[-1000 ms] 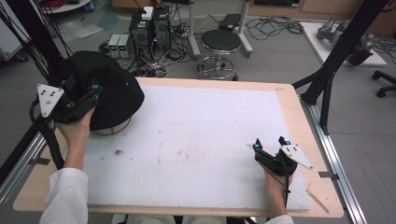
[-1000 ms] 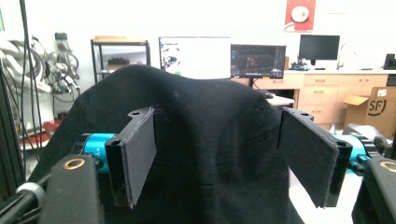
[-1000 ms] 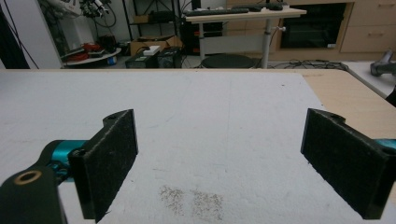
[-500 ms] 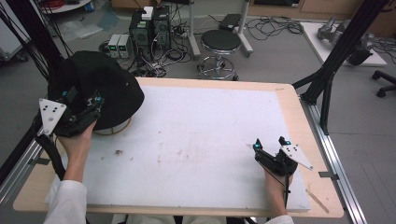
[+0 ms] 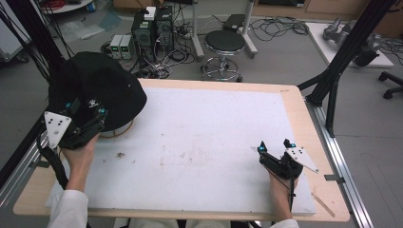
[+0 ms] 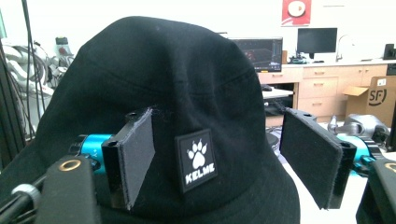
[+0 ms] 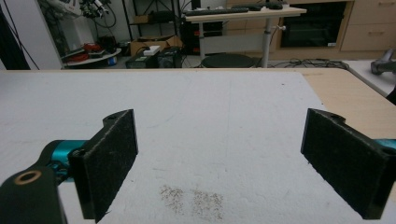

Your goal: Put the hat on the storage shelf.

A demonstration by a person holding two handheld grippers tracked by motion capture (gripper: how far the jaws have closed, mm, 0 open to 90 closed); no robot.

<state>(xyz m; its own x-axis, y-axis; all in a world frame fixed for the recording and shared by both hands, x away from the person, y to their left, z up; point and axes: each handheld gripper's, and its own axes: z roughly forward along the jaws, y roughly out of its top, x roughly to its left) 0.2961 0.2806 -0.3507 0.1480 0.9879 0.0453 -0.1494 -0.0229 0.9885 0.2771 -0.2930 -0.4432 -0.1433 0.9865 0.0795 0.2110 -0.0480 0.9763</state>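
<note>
White sleeves, black hand-held gripper (image 5: 275,148) with teal accents, grey plate, seemingly felt-padded jaws.

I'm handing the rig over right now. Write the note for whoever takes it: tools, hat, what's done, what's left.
Left tool: jaws open, spread either side of the black hat, level with its paw-logo patch; no grip on it.
Right tool: jaws open, holding nothing, resting low over the white mat near its right front corner.
Hat: at the table's far left corner, propped on a light round base, brim overhanging the mat's edge.
Done: left tool lined up on the hat.
Left: probably close on the hat and move it; the right tool has no part yet.
</note>
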